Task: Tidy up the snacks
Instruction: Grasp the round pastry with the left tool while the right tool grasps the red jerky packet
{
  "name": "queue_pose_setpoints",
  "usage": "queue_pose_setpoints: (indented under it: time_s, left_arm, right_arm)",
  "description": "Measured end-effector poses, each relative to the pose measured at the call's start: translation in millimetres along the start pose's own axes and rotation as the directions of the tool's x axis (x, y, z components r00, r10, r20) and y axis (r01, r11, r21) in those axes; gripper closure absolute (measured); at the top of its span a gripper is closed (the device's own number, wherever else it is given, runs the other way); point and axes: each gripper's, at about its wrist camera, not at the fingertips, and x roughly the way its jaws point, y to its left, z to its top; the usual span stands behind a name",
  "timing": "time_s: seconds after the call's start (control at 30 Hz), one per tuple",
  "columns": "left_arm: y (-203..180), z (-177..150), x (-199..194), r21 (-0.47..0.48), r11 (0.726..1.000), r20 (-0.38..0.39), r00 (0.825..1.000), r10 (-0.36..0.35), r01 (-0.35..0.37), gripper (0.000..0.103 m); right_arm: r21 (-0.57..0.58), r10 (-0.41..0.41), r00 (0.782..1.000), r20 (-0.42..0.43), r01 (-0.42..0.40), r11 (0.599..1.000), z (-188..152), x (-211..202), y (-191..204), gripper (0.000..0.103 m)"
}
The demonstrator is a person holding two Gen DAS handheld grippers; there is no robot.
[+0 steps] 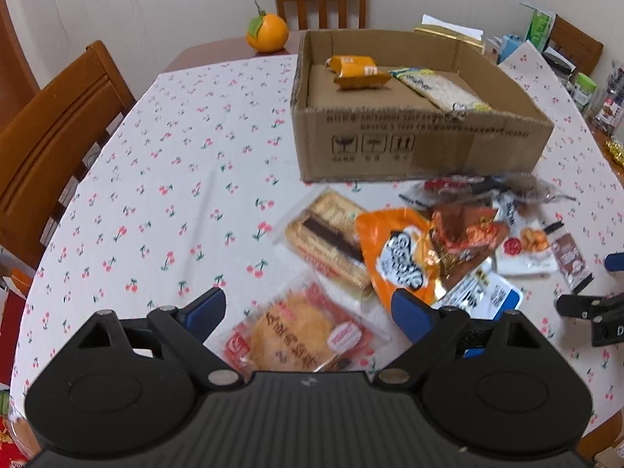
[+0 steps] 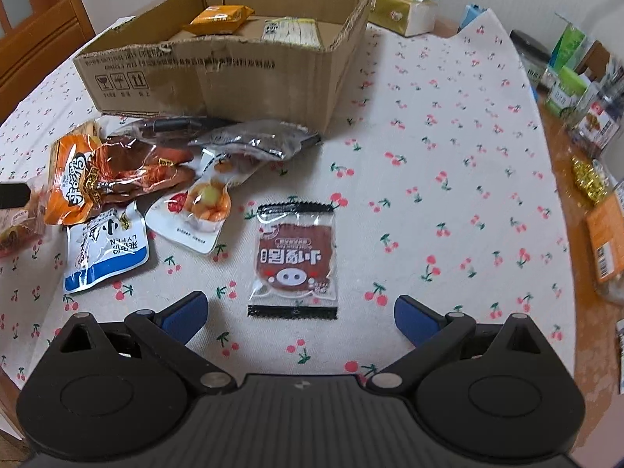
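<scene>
A cardboard box (image 1: 390, 144) (image 2: 218, 78) stands on the cherry-print tablecloth and holds an orange snack pack (image 1: 357, 72) (image 2: 220, 19) and a pale flat pack (image 1: 440, 87) (image 2: 290, 31). Several loose snack packs lie in front of the box. My left gripper (image 1: 308, 318) is open and empty above a round-cake pack (image 1: 298, 335), with a biscuit pack (image 1: 331, 241) just beyond. My right gripper (image 2: 300, 316) is open and empty, just short of a brown pig-face pack (image 2: 294, 259). The right gripper also shows at the right edge of the left wrist view (image 1: 600, 304).
An orange fruit (image 1: 267, 33) sits at the table's far edge. Wooden chairs (image 1: 54, 136) stand at the left and back. A tissue box (image 2: 401, 9), jars and cartons (image 2: 573, 78) crowd the right side. A blue-white pack (image 2: 105, 249) and an orange chip bag (image 2: 72, 183) lie in the pile.
</scene>
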Motion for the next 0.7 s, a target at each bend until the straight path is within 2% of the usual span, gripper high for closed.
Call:
queue_pose_setpoints:
  time_s: [0.13,0.23,0.4,0.6,0.7]
  left_arm:
    - [7.0,-1.3,9.6,-0.001,1.0,-0.008,1.0,0.0,0.0,0.011]
    - [11.4,2.3,20.2,0.01,1.0,-0.013,1.0,-0.026,0.026,0.011]
    - [20.1,1.2,32.6,-0.024,0.991,-0.079,0.988,-0.134,0.133,0.011]
    - [17.4,-11.5,14.2,-0.015,0.976,-0.116,0.969,-0.219,0.218,0.011]
    - [10.1,-19.5,7.0,0.015,0.973,-0.128,0.965,-0.227,0.231,0.011]
  right_arm:
    - [-0.018,0.002,1.0,0.004,-0.002,1.0,-1.6,3.6,2.7,0.0]
    - [-0.029,0.01,1.0,0.004,-0.01,1.0,-1.0,4.2,3.6,0.0]
    - [-0.037,0.014,1.0,-0.002,-0.014,0.999,0.7,3.7,3.1,0.0]
    - [-0.042,0.016,1.0,0.002,-0.016,0.999,-0.5,3.2,3.1,0.0]
    - [-0.043,0.016,1.0,0.004,-0.016,0.999,-1.1,2.9,3.3,0.0]
